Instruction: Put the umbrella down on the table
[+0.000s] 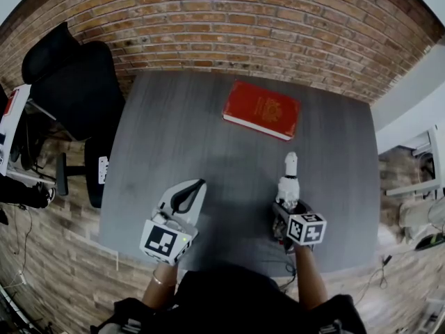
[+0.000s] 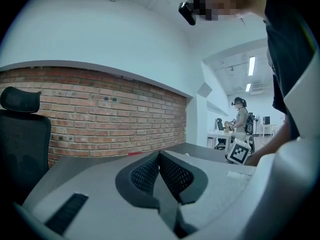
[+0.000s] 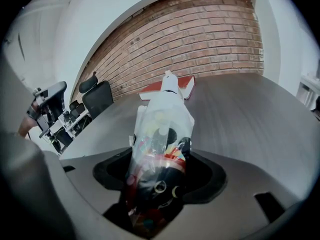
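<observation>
1. We count two grippers, one umbrella, one book, one table and one office chair.
2. The right gripper [image 1: 287, 202] has its jaws spread wide and clamped on the lower end of the folded umbrella [image 1: 289, 176]. The umbrella sits in a clear plastic sleeve and sticks straight out ahead of the jaws, white tip foremost.
3. The umbrella lies low over the grey table [image 1: 174, 131]. We cannot tell whether it touches the top.
4. The red book [image 1: 261, 108] lies flat on the table ahead of the right gripper, past the umbrella's tip and apart from it.
5. The left gripper [image 1: 191, 190] has its jaws pressed together with nothing between them. It sits beside the right gripper, and the black chair [image 1: 73, 82] stands off to its left, past the table edge.
6. Only the right gripper view shows the patterned fabric inside the sleeve and the jaws' seat on the umbrella [image 3: 162, 119].
7. Only the left gripper view shows a person [image 2: 241, 119] standing by far desks, with the right gripper's marker cube [image 2: 239, 151] to the right of the closed jaws.
8. Only the head view shows both grippers together.
</observation>
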`<move>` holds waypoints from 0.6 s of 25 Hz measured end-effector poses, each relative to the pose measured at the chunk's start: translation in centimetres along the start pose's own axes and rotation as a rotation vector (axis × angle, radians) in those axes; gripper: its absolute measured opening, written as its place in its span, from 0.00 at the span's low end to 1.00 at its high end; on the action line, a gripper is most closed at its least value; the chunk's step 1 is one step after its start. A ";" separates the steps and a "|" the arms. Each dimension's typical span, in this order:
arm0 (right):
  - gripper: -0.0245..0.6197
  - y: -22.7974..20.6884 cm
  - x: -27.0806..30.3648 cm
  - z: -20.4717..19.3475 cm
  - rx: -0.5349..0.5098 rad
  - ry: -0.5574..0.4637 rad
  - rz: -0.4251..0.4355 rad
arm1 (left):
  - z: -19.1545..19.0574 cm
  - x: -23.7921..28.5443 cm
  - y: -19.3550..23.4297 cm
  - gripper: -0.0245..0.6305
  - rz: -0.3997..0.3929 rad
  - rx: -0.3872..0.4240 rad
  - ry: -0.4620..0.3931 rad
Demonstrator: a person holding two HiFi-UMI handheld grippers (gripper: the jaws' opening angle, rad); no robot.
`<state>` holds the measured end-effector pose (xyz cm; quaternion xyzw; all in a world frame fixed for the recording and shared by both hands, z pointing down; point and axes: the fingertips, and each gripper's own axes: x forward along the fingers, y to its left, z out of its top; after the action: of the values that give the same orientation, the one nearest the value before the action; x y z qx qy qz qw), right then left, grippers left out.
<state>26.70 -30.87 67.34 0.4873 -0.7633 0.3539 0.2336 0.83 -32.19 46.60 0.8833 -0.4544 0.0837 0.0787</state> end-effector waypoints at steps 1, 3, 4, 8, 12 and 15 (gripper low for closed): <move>0.49 0.0 0.1 0.0 0.001 0.002 -0.001 | -0.1 0.0 0.0 0.04 0.001 -0.002 0.001; 0.49 0.0 0.3 0.0 0.003 0.005 -0.001 | -0.2 0.0 0.0 0.04 0.002 -0.006 -0.002; 0.49 -0.1 0.5 -0.2 0.003 0.009 -0.002 | -0.2 -0.1 0.0 0.04 0.002 -0.007 -0.004; 0.49 -0.1 0.8 0.0 0.005 0.023 -0.022 | -0.3 -0.2 0.1 0.04 0.007 -0.010 -0.008; 0.49 0.0 1.3 0.1 0.014 0.046 -0.036 | -0.4 -0.4 0.2 0.04 0.005 -0.013 -0.007; 0.49 -0.1 1.5 0.0 0.023 0.060 -0.036 | -0.5 -0.5 0.3 0.04 0.006 -0.015 -0.008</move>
<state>26.12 -31.77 68.40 0.4930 -0.7429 0.3728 0.2570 0.27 -31.83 46.94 0.8818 -0.4578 0.0770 0.0834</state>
